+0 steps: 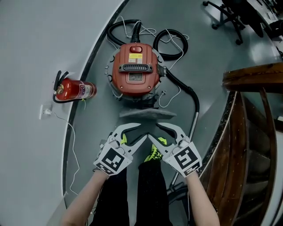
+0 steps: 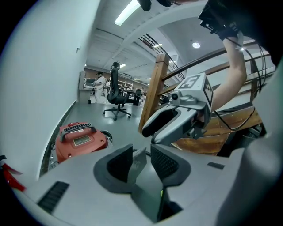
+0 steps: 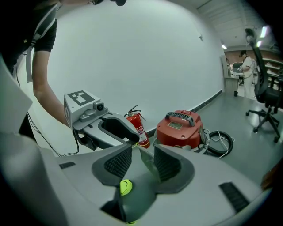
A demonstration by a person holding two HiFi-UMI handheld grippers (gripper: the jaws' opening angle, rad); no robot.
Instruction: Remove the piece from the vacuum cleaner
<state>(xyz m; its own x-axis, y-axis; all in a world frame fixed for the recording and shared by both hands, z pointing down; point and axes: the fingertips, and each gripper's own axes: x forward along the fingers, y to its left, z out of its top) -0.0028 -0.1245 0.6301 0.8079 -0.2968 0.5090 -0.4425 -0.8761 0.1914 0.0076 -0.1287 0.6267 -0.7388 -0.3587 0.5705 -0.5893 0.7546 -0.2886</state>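
With left gripper (image 1: 142, 131) and right gripper (image 1: 154, 131) both spread astride the grey piece (image 1: 147, 114), down just before the vacuum cleaner (image 1: 135, 68), back straight off without dragging its edge.

This looks like an open-plan office or lab building. A smooth grey floor (image 1: 212, 66) runs along a curved white wall (image 1: 35, 44). On the left, a red fire extinguisher (image 1: 75, 89) stands at the foot of that wall, near a wall socket (image 1: 45, 111). On the right rises a wooden stair railing (image 1: 252, 77). Far off are wheeled office chairs (image 2: 116, 95), ceiling strip lights (image 2: 128, 12) and a person in white (image 2: 101, 83).
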